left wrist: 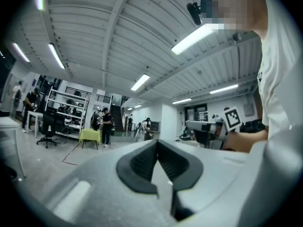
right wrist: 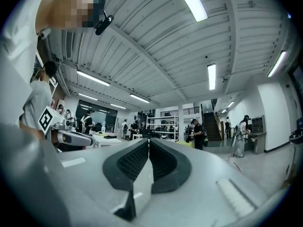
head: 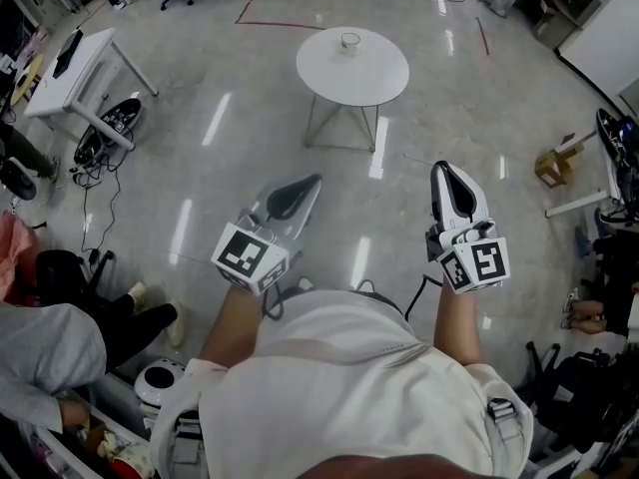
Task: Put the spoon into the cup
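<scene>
A small pale cup (head: 349,40) stands near the far edge of a round white table (head: 374,80), a few steps ahead of me. No spoon can be made out at this distance. My left gripper (head: 306,182) and right gripper (head: 443,169) are held up in front of my chest, well short of the table. Both point up and forward, so the gripper views show the ceiling and the hall. The left gripper's (left wrist: 157,144) jaws are pressed together with nothing between them, and the right gripper's (right wrist: 148,144) likewise.
A white desk (head: 72,66) stands at the far left with cables (head: 98,158) under it. A cardboard box (head: 552,164) lies on the floor at right. A seated person's sleeve (head: 45,352) is at lower left. Shiny grey floor surrounds the round table.
</scene>
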The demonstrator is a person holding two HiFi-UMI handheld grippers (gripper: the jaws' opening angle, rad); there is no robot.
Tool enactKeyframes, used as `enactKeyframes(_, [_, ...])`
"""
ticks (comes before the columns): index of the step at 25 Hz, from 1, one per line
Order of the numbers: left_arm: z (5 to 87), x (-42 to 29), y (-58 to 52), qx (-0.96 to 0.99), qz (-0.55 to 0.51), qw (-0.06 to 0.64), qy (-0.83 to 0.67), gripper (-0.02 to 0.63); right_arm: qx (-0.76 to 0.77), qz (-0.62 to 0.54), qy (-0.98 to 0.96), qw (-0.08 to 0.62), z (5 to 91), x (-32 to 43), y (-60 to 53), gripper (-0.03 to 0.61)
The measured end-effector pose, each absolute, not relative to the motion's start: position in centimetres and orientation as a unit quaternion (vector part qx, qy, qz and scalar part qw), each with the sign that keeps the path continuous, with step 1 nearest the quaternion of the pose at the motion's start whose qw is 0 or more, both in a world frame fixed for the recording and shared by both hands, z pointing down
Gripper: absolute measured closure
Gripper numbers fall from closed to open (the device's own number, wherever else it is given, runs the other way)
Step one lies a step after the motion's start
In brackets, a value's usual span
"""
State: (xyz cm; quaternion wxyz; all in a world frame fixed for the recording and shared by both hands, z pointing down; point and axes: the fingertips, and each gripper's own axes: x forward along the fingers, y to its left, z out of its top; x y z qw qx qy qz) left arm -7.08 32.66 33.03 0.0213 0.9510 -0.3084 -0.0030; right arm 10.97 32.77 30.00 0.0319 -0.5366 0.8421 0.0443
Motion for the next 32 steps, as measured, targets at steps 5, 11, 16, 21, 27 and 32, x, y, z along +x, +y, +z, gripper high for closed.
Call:
enactKeyframes(5, [33.9,-11.8,30.1,0.949,-0.005,0.025,-0.313,0.614,-0.539,0.054,0.84,0.024,30.0,6.8,30.3,0.568])
enactKeyframes(11, [34.9,-12.6,26.6,0.949,-0.008,0.04,-0.312,0.614,-0.539,0.049,0.841,0.008,30.5,6.0,27.0,0.568])
enactKeyframes(16, [35.3,-10.7,21.2,0.949,-0.008,0.036,-0.313,0.614,-0.533,0.049,0.845,0.009,31.5,7.6,21.5,0.568])
enactKeyframes(21, [34.4,-6.3,14.6,0.947,-0.005,0.025,-0.319,0.614,-0.523,0.049,0.851,0.013,31.5,11.6,14.2,0.568])
enactKeyframes(27, [33.4,-0.7,6.6,0.941,0.002,0.019,-0.337,0.614,-0.506,0.042,0.861,0.017,31.5,17.1,5.6,0.568])
enactKeyframes(32, [34.2,4.3,1.1,0.942,0.017,0.022,-0.333,0.614,-0.507,0.026,0.861,0.033,32.8,22.2,-0.8,0.568])
